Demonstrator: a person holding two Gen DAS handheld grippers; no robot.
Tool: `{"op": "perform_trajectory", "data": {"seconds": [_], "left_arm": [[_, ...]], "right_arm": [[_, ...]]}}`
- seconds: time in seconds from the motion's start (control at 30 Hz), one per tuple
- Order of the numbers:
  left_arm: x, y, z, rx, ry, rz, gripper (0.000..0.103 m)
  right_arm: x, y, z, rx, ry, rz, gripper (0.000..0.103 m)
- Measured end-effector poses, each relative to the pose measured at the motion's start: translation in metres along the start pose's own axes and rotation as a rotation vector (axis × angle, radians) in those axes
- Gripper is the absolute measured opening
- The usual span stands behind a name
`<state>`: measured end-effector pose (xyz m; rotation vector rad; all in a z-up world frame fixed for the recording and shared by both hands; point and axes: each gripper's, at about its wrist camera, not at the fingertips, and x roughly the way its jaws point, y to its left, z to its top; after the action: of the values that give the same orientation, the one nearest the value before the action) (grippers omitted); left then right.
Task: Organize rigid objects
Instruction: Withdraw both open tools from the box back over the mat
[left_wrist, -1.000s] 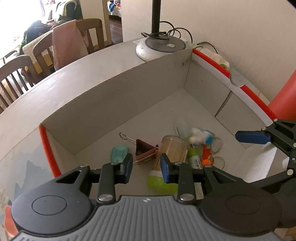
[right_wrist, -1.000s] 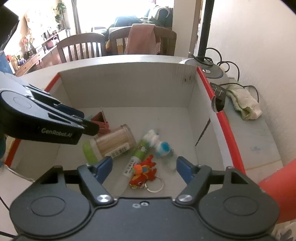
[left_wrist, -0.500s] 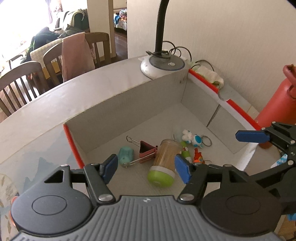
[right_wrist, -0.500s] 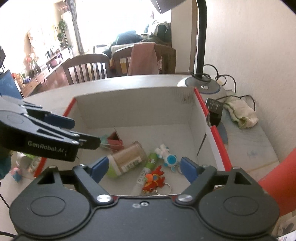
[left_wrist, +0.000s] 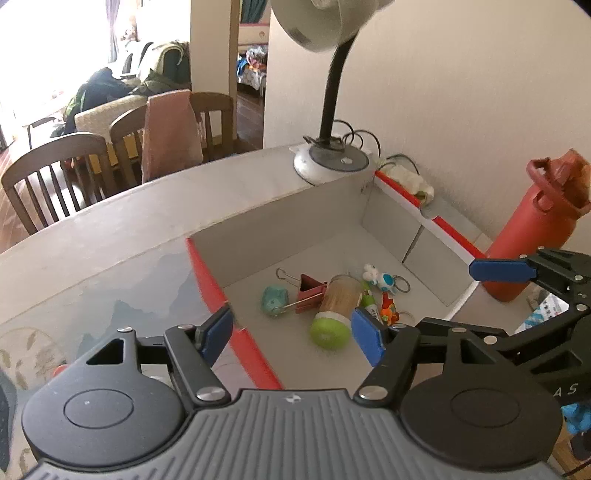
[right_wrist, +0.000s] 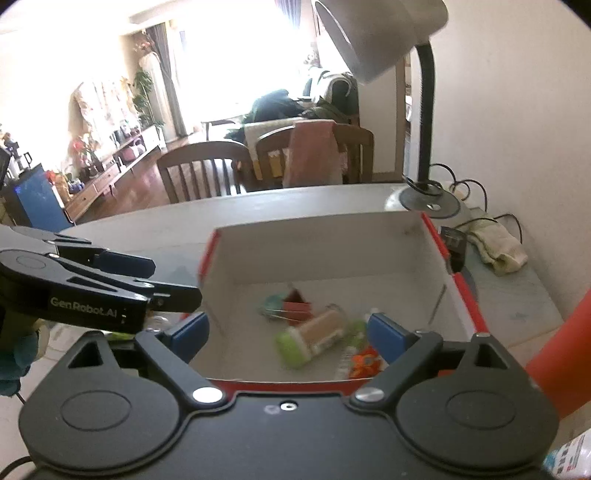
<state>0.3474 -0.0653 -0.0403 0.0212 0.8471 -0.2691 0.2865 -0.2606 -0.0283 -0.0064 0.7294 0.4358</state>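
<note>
Both claws — left claw and right claw — were opening, nothing between them, above the box. A careless reach back in risked knocking the lamp overhead.

Domestic living and dining room. Beyond the fingers, past the counter, stand wooden dining chairs, one draped with a pink cloth, a clothes-heaped sofa, potted plants and a bright window.

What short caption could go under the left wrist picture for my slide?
Left gripper, jaws opening and empty, above a white box holding a green-lidded jar, binder clip and keychains.
</note>
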Motion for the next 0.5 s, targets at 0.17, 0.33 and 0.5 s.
{"op": "perform_trajectory", "data": {"seconds": [0.17, 0.33, 0.5], "left_arm": [[-0.035, 0.018, -0.016, -0.022, -0.047, -0.010, 0.073], [-0.067, 0.034, -0.037, -0.017, -0.089, 0.003, 0.079], [-0.095, 0.054, -0.058, -0.039, -0.114, 0.006, 0.083]], "right_arm": [[-0.015, 0.029, -0.002, -0.003, -0.026, 0.016, 0.100], [-0.023, 0.060, -0.005, -0.010, -0.033, 0.030, 0.101], [-0.029, 0.089, -0.009, -0.016, -0.039, 0.052, 0.102]]}}
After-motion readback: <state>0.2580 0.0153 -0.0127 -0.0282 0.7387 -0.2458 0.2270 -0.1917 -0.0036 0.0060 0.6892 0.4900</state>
